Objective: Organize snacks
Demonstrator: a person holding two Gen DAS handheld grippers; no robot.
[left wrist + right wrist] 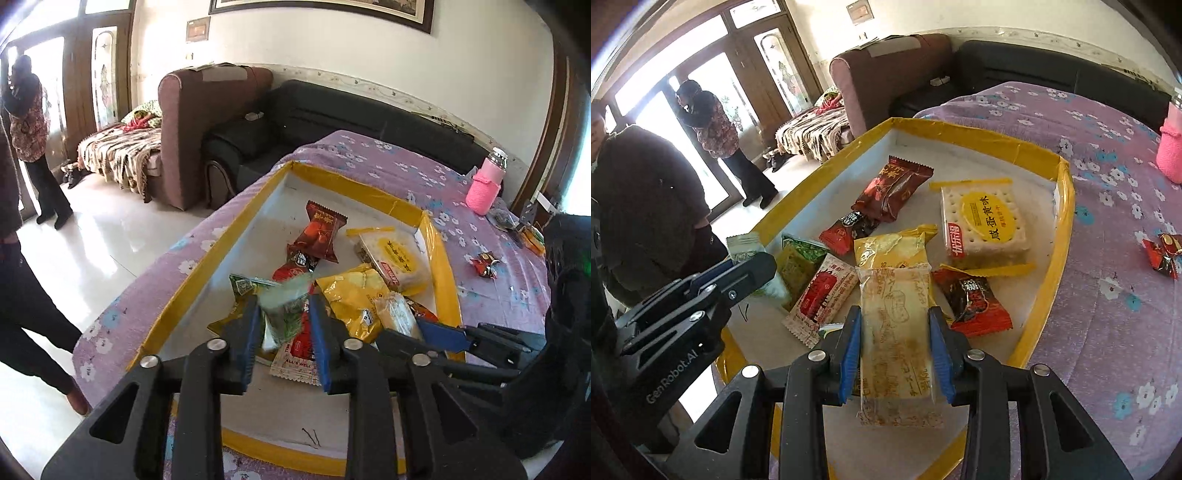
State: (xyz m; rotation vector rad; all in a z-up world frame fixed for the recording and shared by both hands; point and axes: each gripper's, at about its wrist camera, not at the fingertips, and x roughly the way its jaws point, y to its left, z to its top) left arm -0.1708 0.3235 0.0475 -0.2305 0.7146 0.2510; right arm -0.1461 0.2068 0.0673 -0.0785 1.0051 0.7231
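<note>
A shallow yellow-rimmed tray (207, 258) (1063, 236) lies on the purple flowered table and holds several snack packets. My left gripper (282, 328) is shut on a green-and-clear packet (286, 314), blurred, just above the tray; it also shows in the right wrist view (746, 254). My right gripper (895, 350) is shut on a pale clear cracker packet (897, 343) low over the tray's near end; it shows in the left wrist view (397, 314). In the tray lie a dark red packet (892, 190), a yellow-labelled biscuit pack (984, 225), a yellow packet (890, 245) and red packets.
A loose red candy (485, 263) (1163, 254) lies on the cloth right of the tray. A pink-sleeved bottle (485, 186) stands at the table's far right. Sofas (295, 122) stand behind the table. Two people (650, 206) stand at left near the door.
</note>
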